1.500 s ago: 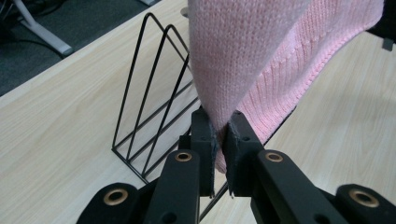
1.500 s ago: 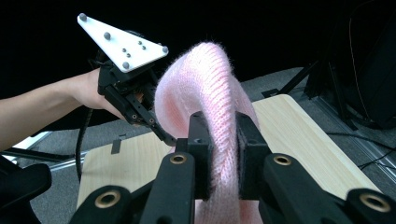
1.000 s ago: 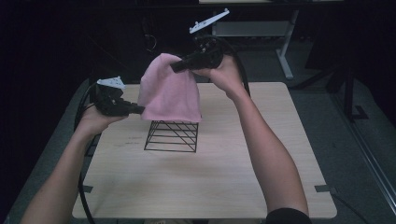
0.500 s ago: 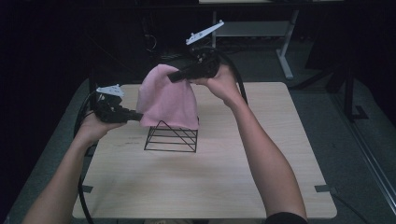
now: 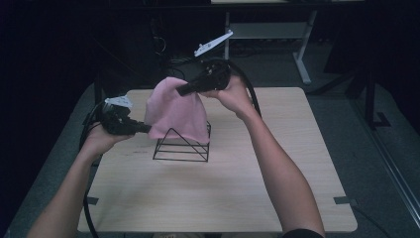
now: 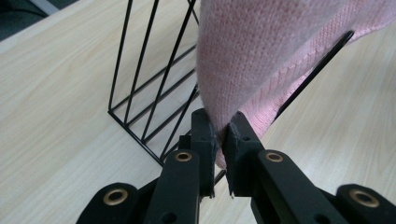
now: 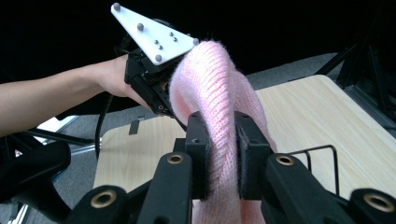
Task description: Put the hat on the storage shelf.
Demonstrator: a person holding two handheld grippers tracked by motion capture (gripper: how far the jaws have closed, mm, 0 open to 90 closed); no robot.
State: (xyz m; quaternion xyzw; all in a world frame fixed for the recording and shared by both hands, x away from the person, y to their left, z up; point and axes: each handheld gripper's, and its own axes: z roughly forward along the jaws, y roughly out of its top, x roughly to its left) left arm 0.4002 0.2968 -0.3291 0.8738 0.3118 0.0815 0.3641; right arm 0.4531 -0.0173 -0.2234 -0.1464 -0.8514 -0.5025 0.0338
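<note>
Left gripper [image 5: 143, 128]: jaws clamped on lower left edge of pink knit cloth [image 5: 176, 110]. Right gripper [image 5: 184, 90]: jaws clamped on cloth's upper far fold. Cloth: stretched between both, long axis slanting near-left to far-right, draped over black wire rack [image 5: 181, 146] directly below. Rack: mid-table [image 5: 223, 198], slightly left.

One pink knit cloth [image 5: 177, 111]. One black wire rack [image 5: 181, 148], under cloth. One wooden table [image 5: 218, 198]. Two handheld grippers: left gripper [image 5: 147, 128] at cloth's 8 o'clock, right gripper [image 5: 181, 90] at 12 o'clock. Two forearms.
</note>
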